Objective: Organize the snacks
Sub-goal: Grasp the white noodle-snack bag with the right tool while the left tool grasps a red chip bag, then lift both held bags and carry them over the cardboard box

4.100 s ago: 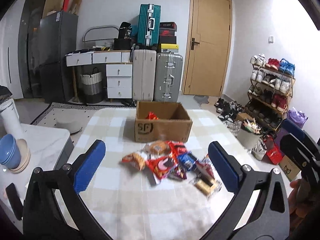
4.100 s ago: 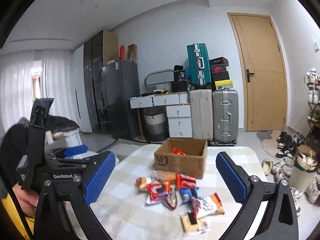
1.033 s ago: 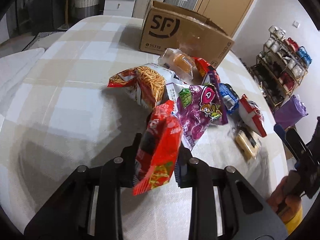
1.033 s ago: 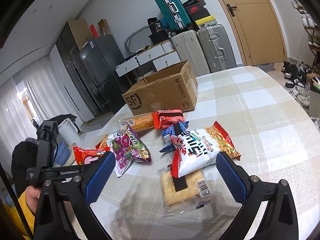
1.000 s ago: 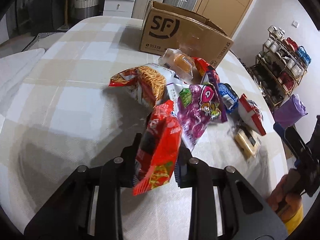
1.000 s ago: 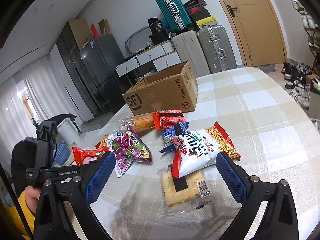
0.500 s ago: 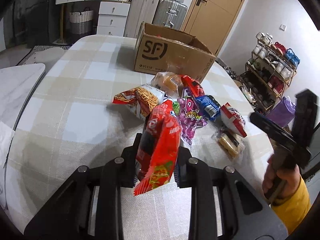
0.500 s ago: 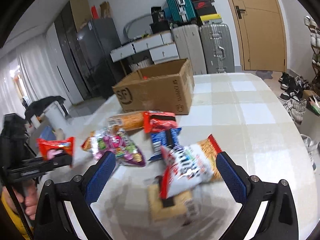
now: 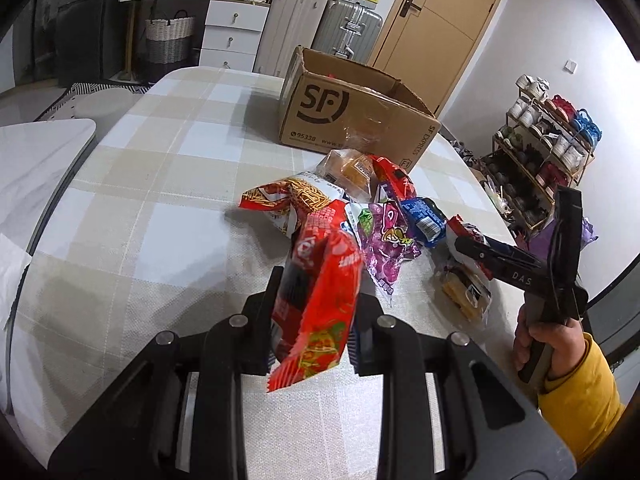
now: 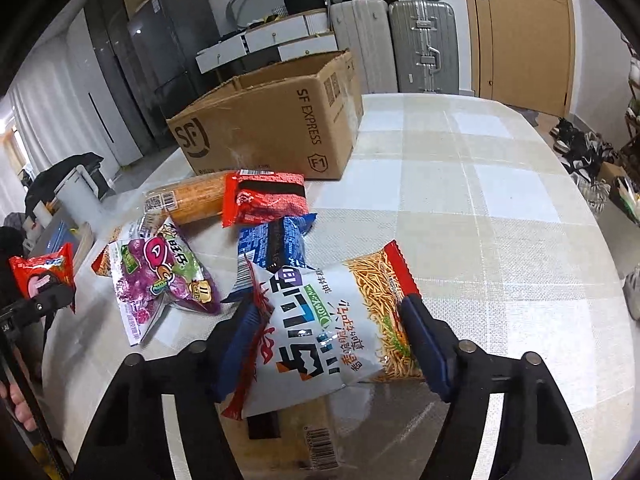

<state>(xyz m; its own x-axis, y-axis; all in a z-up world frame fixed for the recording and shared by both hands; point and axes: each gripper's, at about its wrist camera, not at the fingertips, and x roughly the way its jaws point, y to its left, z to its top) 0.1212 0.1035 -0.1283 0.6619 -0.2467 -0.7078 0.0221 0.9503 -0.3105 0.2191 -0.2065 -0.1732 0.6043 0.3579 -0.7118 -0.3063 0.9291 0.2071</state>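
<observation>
Left tongs (image 9: 316, 300) clamp red packet (image 9: 320, 292); right tongs (image 10: 332, 344), just closing, straddle noodle bag (image 10: 340, 328).

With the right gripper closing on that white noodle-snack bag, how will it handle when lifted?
The noodle-snack bag looks puffed and crinkly, so probably light and yielding. The right gripper has just been closing across its width; the film may buckle. Contents likely crush easily.
</observation>
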